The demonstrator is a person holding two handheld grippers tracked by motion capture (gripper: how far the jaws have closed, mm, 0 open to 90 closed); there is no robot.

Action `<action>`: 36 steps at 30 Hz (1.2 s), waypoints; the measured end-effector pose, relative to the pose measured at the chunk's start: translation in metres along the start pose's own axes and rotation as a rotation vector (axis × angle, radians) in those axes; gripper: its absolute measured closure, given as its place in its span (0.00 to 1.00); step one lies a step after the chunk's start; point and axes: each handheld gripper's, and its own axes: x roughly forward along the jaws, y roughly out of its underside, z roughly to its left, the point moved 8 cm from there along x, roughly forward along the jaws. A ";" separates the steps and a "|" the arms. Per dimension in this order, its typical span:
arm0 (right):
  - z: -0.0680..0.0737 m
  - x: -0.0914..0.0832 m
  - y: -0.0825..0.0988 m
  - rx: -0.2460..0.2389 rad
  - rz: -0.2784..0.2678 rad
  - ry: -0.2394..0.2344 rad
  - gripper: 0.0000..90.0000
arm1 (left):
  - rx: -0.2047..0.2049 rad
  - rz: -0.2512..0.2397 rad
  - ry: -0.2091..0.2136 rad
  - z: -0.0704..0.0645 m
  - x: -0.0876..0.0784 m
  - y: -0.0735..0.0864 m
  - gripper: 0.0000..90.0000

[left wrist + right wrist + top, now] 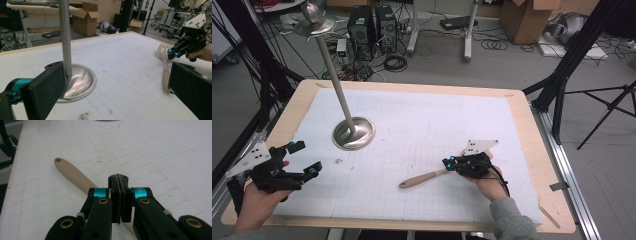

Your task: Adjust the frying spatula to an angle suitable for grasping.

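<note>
On the near right of the desk (532, 150), the right tool (451, 162) is hovering over a wooden slotted spatula (424, 178), its jaws pressed together with nothing visible between them; in the right gripper view the spatula's handle is passing beneath the closed pads rather than being gripped. The spatula is lying on the white gridded mat (422, 120), handle pointing toward the near left, its slotted blade visible in the left gripper view beside the right tool. At the near left edge, the left tool (304, 159) is resting with its jaws spread wide and holding nothing. A metal stand (354, 132) with a round base is rising from the mat's left half, well apart from the spatula.
</note>
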 end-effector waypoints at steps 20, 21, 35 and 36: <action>-0.017 0.011 0.016 0.019 0.105 0.074 1.00 | -0.009 -0.022 0.008 -0.002 -0.008 -0.001 0.02; -0.017 0.012 0.017 0.019 0.113 0.079 1.00 | -0.007 -0.021 0.008 -0.002 -0.008 -0.001 0.02; -0.021 0.018 0.022 0.014 0.166 0.149 1.00 | -0.011 -0.014 0.000 -0.001 -0.009 0.001 0.02; -0.021 0.018 0.022 0.010 0.167 0.151 1.00 | -0.009 -0.010 0.001 0.000 -0.009 0.001 0.02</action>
